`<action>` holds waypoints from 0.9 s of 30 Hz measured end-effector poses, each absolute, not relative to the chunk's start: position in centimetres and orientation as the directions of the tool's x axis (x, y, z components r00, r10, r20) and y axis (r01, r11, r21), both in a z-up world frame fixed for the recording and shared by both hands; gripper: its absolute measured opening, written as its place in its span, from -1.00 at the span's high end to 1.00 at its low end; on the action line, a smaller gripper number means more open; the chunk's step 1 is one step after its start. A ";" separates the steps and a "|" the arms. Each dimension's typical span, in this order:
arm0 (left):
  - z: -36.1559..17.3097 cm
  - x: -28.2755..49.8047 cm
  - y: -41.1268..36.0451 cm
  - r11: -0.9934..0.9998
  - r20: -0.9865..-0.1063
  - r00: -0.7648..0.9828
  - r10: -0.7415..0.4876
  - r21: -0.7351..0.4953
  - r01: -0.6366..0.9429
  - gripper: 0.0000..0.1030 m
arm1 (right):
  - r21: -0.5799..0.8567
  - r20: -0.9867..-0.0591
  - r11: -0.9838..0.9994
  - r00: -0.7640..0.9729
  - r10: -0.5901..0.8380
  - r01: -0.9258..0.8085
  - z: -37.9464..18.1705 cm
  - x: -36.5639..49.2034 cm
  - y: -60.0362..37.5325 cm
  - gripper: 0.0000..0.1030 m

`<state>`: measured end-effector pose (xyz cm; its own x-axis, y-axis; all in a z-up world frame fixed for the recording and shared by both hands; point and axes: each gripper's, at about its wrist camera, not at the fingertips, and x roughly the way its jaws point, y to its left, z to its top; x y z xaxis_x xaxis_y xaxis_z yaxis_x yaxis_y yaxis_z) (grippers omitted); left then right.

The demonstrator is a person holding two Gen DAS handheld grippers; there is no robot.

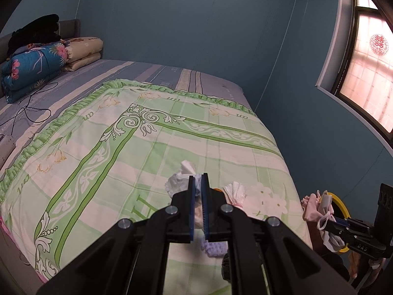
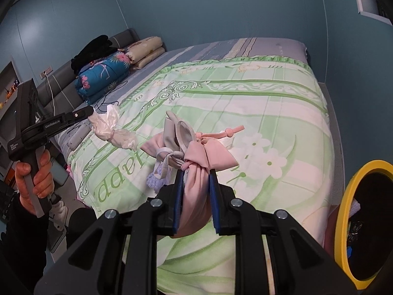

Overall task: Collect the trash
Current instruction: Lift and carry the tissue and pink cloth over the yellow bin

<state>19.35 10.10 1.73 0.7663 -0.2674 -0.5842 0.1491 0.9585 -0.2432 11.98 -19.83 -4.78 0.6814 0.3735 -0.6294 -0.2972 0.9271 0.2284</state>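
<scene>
My left gripper point(image 1: 198, 179) is shut on a crumpled white plastic bag point(image 1: 180, 179), held above the green floral bedspread point(image 1: 122, 152). From the right wrist view the same gripper point(image 2: 92, 113) holds that bag point(image 2: 110, 127) at the left. My right gripper point(image 2: 196, 175) is shut on a knotted pink and grey cloth bundle point(image 2: 196, 152), held over the bed's near edge. That bundle point(image 1: 316, 207) shows at the right of the left wrist view, beside the yellow-rimmed bin point(image 1: 340, 202). The bin point(image 2: 348, 196) stands at the right of the bed. A small lilac knitted item point(image 2: 158, 178) lies on the bedspread.
Folded quilts point(image 1: 32, 71) and black clothes point(image 1: 36, 33) are piled at the headboard. A black cable point(image 1: 32, 103) and a power strip point(image 1: 6, 145) lie on the striped sheet. A window point(image 1: 368, 73) is at the right. Blue walls surround the bed.
</scene>
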 end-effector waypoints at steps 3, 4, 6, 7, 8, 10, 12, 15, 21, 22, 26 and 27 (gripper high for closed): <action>2.2 18.9 9.3 0.957 -0.581 0.765 -0.278 -0.241 0.164 0.91 | 0.226 -0.620 0.931 0.694 0.366 -0.288 -4.3 11.6 -20.6 0.63; 2.4 18.7 8.9 0.955 -0.579 0.765 -0.283 -0.241 0.172 0.91 | 0.225 -0.617 0.933 0.700 0.361 -0.282 -4.1 11.4 -20.9 0.63; 2.8 18.4 8.1 0.954 -0.574 0.766 -0.292 -0.236 0.186 0.91 | 0.226 -0.610 0.935 0.709 0.354 -0.273 -3.7 11.1 -21.6 0.63; 2.9 18.2 7.7 0.952 -0.571 0.765 -0.298 -0.234 0.196 0.91 | 0.225 -0.606 0.937 0.715 0.349 -0.266 -3.6 10.9 -21.9 0.63; 3.1 18.1 7.2 0.950 -0.568 0.763 -0.308 -0.234 0.209 0.91 | 0.223 -0.603 0.940 0.721 0.342 -0.259 -3.4 10.7 -22.3 0.63; 3.4 17.9 6.1 0.945 -0.564 0.759 -0.325 -0.231 0.233 0.91 | 0.220 -0.598 0.945 0.732 0.326 -0.242 -3.0 10.3 -23.1 0.63; 3.7 17.8 4.7 0.939 -0.561 0.753 -0.343 -0.229 0.257 0.91 | 0.220 -0.591 0.949 0.743 0.314 -0.226 -2.7 10.0 -24.0 0.63; 3.9 17.7 2.4 0.927 -0.556 0.742 -0.375 -0.231 0.295 0.91 | 0.214 -0.581 0.957 0.763 0.284 -0.193 -2.3 9.3 -25.6 0.63; 4.2 17.7 -2.8 0.892 -0.548 0.706 -0.449 -0.235 0.386 0.91 | 0.206 -0.569 0.971 0.793 0.218 -0.120 -1.6 8.4 -29.6 0.63; 4.2 17.6 -3.5 0.887 -0.547 0.700 -0.459 -0.235 0.398 0.91 | 0.206 -0.567 0.973 0.798 0.205 -0.104 -1.5 8.2 -30.3 0.63; 4.3 17.7 -7.4 0.856 -0.544 0.668 -0.509 -0.236 0.460 0.91 | 0.205 -0.559 0.978 0.815 0.154 -0.044 -1.1 7.4 -33.3 0.63; 4.3 17.7 -8.4 0.847 -0.542 0.659 -0.521 -0.238 0.474 0.91 | 0.204 -0.556 0.979 0.819 0.140 -0.029 -1.0 7.3 -34.1 0.63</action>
